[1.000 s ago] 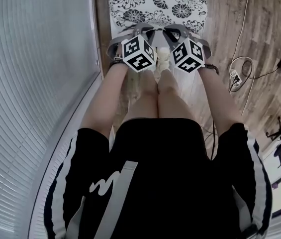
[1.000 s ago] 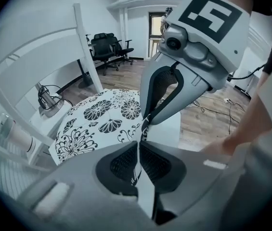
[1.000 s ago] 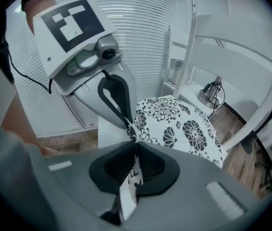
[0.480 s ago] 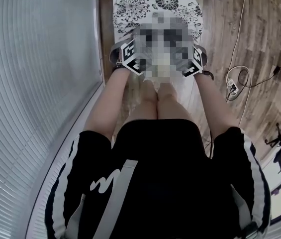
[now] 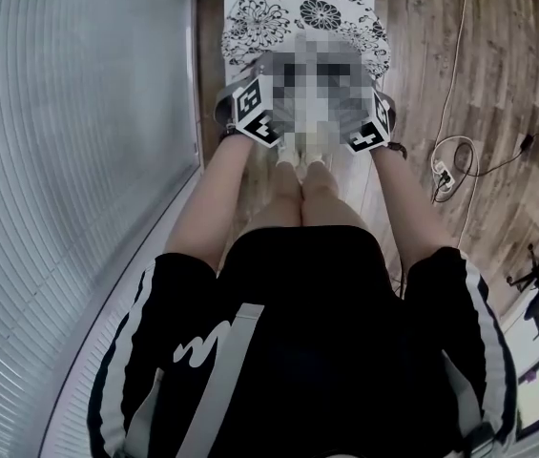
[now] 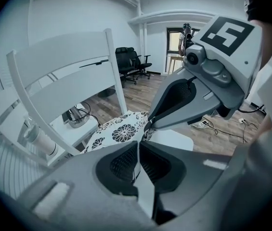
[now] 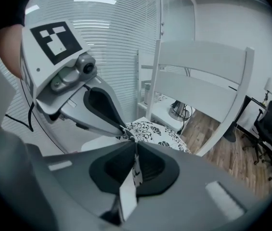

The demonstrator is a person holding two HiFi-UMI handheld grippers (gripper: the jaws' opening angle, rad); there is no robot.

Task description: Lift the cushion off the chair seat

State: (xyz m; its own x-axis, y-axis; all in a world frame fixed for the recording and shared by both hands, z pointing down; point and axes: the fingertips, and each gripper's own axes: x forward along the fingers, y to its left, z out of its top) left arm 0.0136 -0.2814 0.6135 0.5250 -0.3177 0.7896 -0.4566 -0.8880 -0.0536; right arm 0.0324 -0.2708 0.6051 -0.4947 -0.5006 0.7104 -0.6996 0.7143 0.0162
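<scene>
- The cushion (image 5: 302, 12) is thin and floppy, white with black flower prints. It is above the white chair (image 6: 63, 64), its near edge raised clear of the seat (image 6: 173, 139). Whether its far end touches the seat is unclear.
- The slat-backed chair stands on a wood-plank floor (image 5: 498, 74), with white blinds (image 5: 78, 160) to the left and cables (image 5: 455, 156) to the right.
- The left gripper (image 6: 138, 146) and the right gripper (image 7: 136, 146), side by side, each have their jaws pressed together, pinching the cushion's near edge.
</scene>
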